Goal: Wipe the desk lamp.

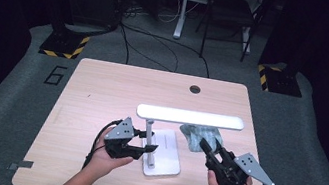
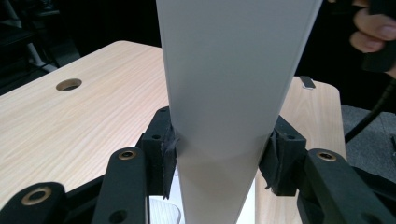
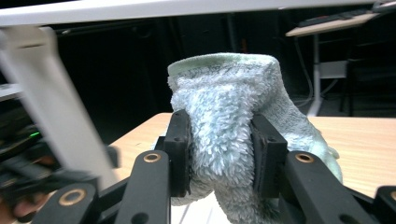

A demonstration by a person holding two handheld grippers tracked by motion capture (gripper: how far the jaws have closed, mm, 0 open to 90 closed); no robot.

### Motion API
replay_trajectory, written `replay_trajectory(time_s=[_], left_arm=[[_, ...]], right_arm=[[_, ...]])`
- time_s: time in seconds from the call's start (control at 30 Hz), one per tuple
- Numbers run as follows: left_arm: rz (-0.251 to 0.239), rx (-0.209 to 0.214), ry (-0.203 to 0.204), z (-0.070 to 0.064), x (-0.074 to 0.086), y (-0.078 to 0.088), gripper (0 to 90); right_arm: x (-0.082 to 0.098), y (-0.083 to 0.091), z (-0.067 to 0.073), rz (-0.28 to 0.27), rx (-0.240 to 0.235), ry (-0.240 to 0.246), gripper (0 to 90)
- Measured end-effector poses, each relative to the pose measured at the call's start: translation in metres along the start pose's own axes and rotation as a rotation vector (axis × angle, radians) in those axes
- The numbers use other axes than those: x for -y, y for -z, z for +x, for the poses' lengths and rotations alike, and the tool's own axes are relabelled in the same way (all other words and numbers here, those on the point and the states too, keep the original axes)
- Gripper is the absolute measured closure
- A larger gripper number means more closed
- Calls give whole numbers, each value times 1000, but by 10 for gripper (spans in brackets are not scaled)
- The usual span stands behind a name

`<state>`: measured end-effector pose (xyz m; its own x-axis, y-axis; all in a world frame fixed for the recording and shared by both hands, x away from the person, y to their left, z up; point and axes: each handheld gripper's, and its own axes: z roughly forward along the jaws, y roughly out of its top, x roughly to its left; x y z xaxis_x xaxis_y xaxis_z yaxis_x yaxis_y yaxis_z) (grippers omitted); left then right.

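A white desk lamp stands on the wooden table (image 1: 101,92), with a long flat head (image 1: 190,117), a slanted stem (image 1: 149,133) and a flat base (image 1: 163,166). My left gripper (image 1: 148,148) is shut on the stem (image 2: 224,93); both pads (image 2: 163,158) press its sides, as the left gripper view (image 2: 219,156) shows. To the right of the lamp, my right gripper (image 1: 207,149) is shut on a pale green fluffy cloth (image 1: 201,134). In the right gripper view the cloth (image 3: 224,102) bulges up between the jaws of the right gripper (image 3: 222,151), with the lamp stem (image 3: 51,93) blurred at the left.
A round cable hole (image 1: 195,89) sits near the table's far edge. Behind the table are floor cables, a chair (image 1: 229,12) and two stands with yellow-black striped feet (image 1: 64,45). In the left gripper view the other hand (image 2: 373,32) is at the top right.
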<state>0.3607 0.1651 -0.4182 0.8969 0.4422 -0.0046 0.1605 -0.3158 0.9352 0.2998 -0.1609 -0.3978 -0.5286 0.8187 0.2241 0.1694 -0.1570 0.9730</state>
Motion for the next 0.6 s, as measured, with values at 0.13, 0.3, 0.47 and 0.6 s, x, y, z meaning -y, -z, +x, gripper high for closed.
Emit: replay_trajectory(time_s=[0.13, 0.3, 0.47, 0.6], left_arm=[[7, -38, 18, 4, -1, 0, 525], [14, -94, 32, 10, -1, 2, 525], [16, -107, 41, 14, 0, 5, 525], [18, -106, 42, 15, 0, 6, 525]], right_arm=[[-5, 4, 14, 2, -74, 28, 647], [-18, 9, 28, -19, -145, 53, 647], [-33, 14, 33, -49, -165, 70, 646], [-45, 16, 30, -72, -156, 76, 647]])
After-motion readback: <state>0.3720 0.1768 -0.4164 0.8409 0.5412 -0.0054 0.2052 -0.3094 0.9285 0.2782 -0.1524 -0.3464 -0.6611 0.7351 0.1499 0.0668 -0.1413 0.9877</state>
